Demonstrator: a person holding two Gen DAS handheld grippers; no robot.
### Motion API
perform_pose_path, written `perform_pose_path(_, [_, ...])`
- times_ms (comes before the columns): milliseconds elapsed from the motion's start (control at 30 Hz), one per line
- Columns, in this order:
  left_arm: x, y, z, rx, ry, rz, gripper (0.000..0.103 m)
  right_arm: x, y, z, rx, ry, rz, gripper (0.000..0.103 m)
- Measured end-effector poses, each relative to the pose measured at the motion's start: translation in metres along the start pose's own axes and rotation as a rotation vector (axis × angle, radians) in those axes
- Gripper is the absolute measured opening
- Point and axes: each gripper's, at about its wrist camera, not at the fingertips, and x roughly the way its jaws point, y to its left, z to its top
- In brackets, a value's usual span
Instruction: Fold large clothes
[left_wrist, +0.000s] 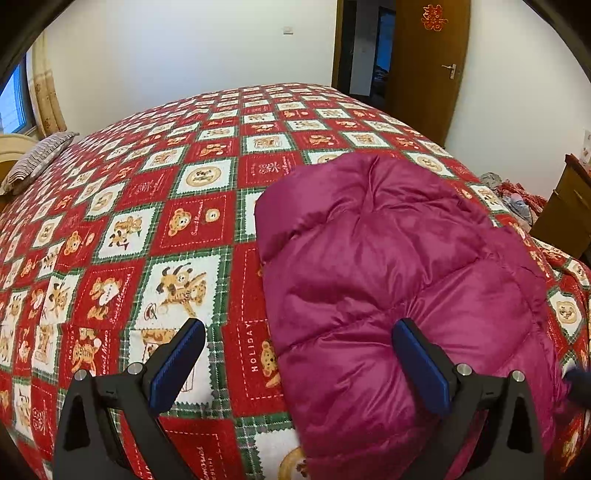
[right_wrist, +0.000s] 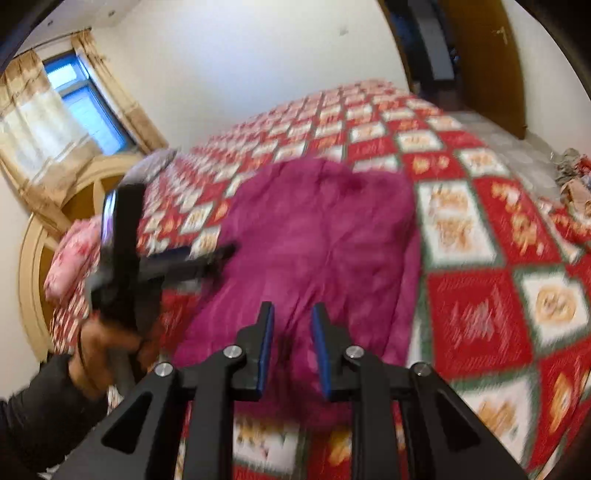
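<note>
Garment: a magenta padded coat (left_wrist: 402, 280) lies on the bed (left_wrist: 155, 206), toward its near right part, on a red, white and green bear-print cover.
Shape now: it looks already doubled into a thick oblong bundle, with a rounded fold at the far end and quilted panels on top; no sleeve or hood sticks out that I can see.
Left gripper (left_wrist: 299, 363): jaws wide apart, nothing between them; its right finger is over the near edge of the coat, its left finger over bare cover. Whether it touches the cloth I cannot tell.
Right gripper (right_wrist: 292, 350): jaws parted only a little, a narrow gap with no cloth pinched in it; it hangs above the near end of the coat. This view is blurred.
Person: a hand (right_wrist: 103, 350) in a dark sleeve holds the left tool, at the left of the right wrist view.
Done: judging by the compact bundle, most folds seem made, and both tools appear to have let go.
Left: perhaps a last fold or some smoothing; the near end is hidden behind the fingers.
Nearby: a striped pillow (left_wrist: 37, 162) at the head of the bed, well apart from the coat.
</note>
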Motion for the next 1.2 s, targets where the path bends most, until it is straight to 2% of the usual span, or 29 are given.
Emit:
perform_pose_path(67, [0.002, -0.002, 0.001, 0.006, 0.001, 0.014, 0.102, 0.012, -0.004, -0.018, -0.013, 0.053, -0.110, 0.025])
perform_pose_path(100, [0.004, -0.005, 0.001, 0.017, -0.001, 0.024, 0.102, 0.017, -0.011, -0.026, -0.002, 0.074, -0.137, 0.025])
perform_pose_path(233, [0.010, -0.008, -0.002, 0.015, 0.008, 0.022, 0.102, 0.025, -0.047, -0.044, 0.184, 0.070, -0.036, 0.023])
perform_pose_path(267, [0.009, -0.007, -0.002, 0.005, 0.011, 0.019, 0.102, 0.023, -0.049, -0.044, 0.201, 0.065, -0.025, 0.023])
perform_pose_path(367, [-0.004, 0.008, -0.002, -0.052, 0.008, -0.021, 0.102, 0.008, -0.051, -0.037, 0.213, 0.061, -0.002, 0.032])
perform_pose_path(400, [-0.013, 0.019, -0.003, -0.091, -0.021, -0.034, 0.102, -0.001, -0.052, -0.032, 0.212, 0.037, 0.001, 0.045])
perform_pose_path(433, [-0.018, 0.026, -0.003, -0.124, -0.040, -0.039, 0.102, -0.010, -0.053, -0.027, 0.210, 0.004, -0.002, 0.066])
perform_pose_path(500, [-0.028, 0.046, -0.003, -0.235, -0.073, -0.066, 0.102, -0.030, -0.058, -0.009, 0.205, -0.094, -0.020, 0.090])
perform_pose_path(533, [-0.027, 0.052, -0.003, -0.286, -0.071, -0.089, 0.102, -0.033, -0.060, 0.001, 0.200, -0.129, -0.030, 0.093])
perform_pose_path(600, [-0.018, 0.056, -0.001, -0.340, -0.035, -0.126, 0.102, -0.030, -0.063, 0.019, 0.196, -0.156, -0.054, 0.093])
perform_pose_path(667, [-0.010, 0.051, 0.000, -0.335, -0.003, -0.130, 0.102, -0.018, -0.067, 0.033, 0.196, -0.149, -0.059, 0.093])
perform_pose_path(800, [-0.001, 0.036, -0.005, -0.304, 0.011, -0.112, 0.102, 0.020, -0.075, 0.050, 0.176, -0.095, -0.086, 0.093])
perform_pose_path(967, [0.004, 0.028, -0.013, -0.297, 0.018, -0.121, 0.102, 0.050, -0.079, 0.052, 0.138, -0.036, -0.080, 0.093])
perform_pose_path(1067, [0.004, 0.026, -0.015, -0.302, 0.020, -0.152, 0.102, 0.070, -0.086, 0.046, 0.164, 0.003, -0.027, 0.093])
perform_pose_path(1200, [0.001, 0.020, -0.015, -0.271, -0.001, -0.190, 0.102, 0.068, -0.088, 0.035, 0.145, -0.028, 0.006, 0.095])
